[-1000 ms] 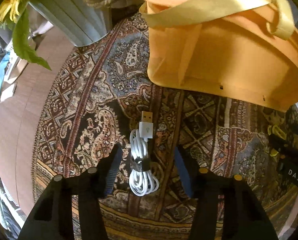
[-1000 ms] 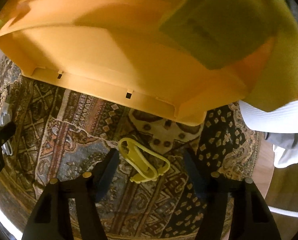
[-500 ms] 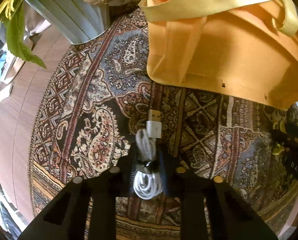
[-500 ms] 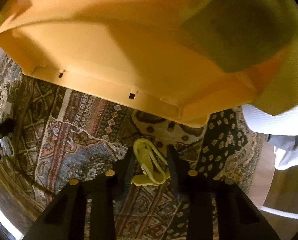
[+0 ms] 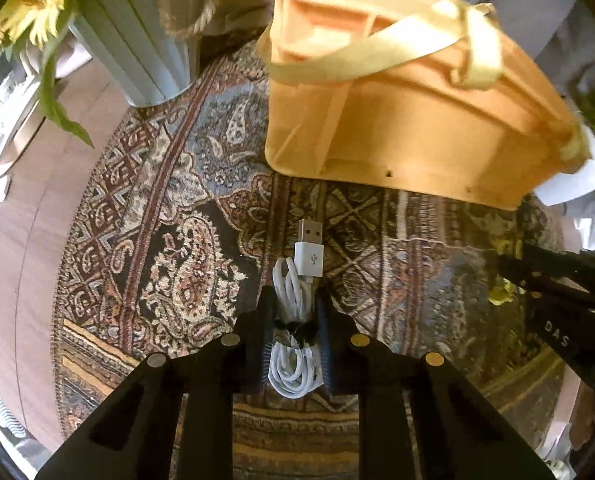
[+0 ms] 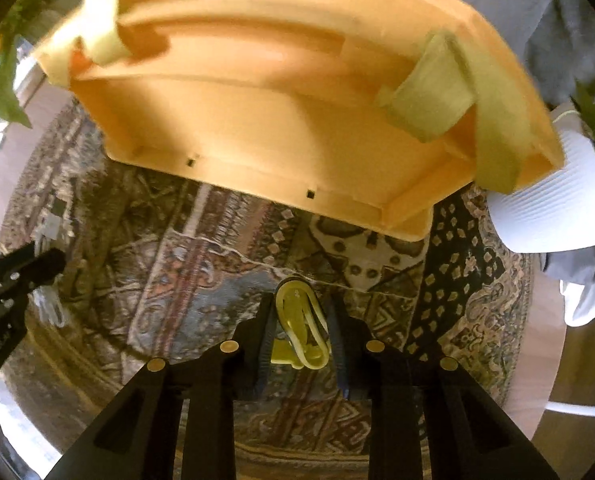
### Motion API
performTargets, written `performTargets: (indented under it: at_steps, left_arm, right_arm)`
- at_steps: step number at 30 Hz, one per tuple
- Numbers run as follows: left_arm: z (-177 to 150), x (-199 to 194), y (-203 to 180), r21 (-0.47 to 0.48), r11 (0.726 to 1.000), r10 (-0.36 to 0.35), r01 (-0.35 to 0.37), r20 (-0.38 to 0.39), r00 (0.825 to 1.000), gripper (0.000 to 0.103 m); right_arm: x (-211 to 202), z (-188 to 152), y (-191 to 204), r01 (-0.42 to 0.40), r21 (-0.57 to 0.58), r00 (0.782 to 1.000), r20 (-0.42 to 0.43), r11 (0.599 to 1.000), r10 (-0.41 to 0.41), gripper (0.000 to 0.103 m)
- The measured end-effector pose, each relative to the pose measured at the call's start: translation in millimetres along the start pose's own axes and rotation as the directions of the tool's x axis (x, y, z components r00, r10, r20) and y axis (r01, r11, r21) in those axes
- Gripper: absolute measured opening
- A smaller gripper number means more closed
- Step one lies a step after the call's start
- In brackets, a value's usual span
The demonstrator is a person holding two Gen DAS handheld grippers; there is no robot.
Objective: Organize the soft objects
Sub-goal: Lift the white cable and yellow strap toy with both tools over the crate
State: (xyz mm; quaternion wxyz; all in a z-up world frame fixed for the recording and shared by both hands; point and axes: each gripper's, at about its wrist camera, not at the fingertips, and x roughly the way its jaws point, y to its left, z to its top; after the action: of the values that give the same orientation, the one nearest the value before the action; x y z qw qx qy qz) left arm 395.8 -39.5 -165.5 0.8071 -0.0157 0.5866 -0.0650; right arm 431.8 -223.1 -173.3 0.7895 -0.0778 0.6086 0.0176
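Observation:
A coiled white USB cable (image 5: 295, 320), bound by a dark tie, is pinched in my left gripper (image 5: 295, 304), its plug (image 5: 309, 248) pointing away from me. My left gripper is shut on the coil and holds it just above the patterned rug (image 5: 169, 248). A looped yellow band (image 6: 301, 328) sits between the pads of my right gripper (image 6: 301, 308), which is shut on it, a little above the rug (image 6: 169, 280). An orange fabric bag (image 5: 409, 120) with yellow handles stands open just beyond both grippers, also in the right wrist view as the bag (image 6: 281, 120).
A pale ribbed planter (image 5: 137, 56) with yellow flowers stands at the far left of the rug. White and grey cloth (image 6: 561, 200) lies to the right of the bag. The other gripper's black body (image 5: 565, 308) shows at the right edge. Wooden floor (image 5: 13, 248) surrounds the round rug.
Both grippers went from wide open to shut, the left on the white cable, the right on the yellow band. Both have since risen slightly, bringing more of the bag's top into view.

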Motion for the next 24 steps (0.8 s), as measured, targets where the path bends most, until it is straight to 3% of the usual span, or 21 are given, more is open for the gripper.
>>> performTargets:
  at_steps: [10, 17, 24]
  left_arm:
    - [-15.9, -53.2, -6.2, 0.021, 0.996, -0.089, 0.088, 0.082, 0.993, 0.021]
    - [-10.9, -86.3, -30.1, 0.055, 0.993, -0.117, 0.109, 0.168, 0.979, 0.021]
    - [-4.5, -120.3, -45.4, 0.103, 0.989, -0.129, 0.105, 0.265, 0.956, 0.021]
  right_arm:
    - [-48.3, -14.9, 2.3, -0.060, 0.050, 0.986, 0.160, 0.997, 0.051, 0.027]
    - [-90.5, -30.0, -6.0, -0.103, 0.101, 0.949, 0.308, 0.990, 0.067, 0.027]
    - [-123.8, -39.1, -8.4, -0.129, 0.114, 0.916, 0.394, 0.985, 0.074, 0.027]
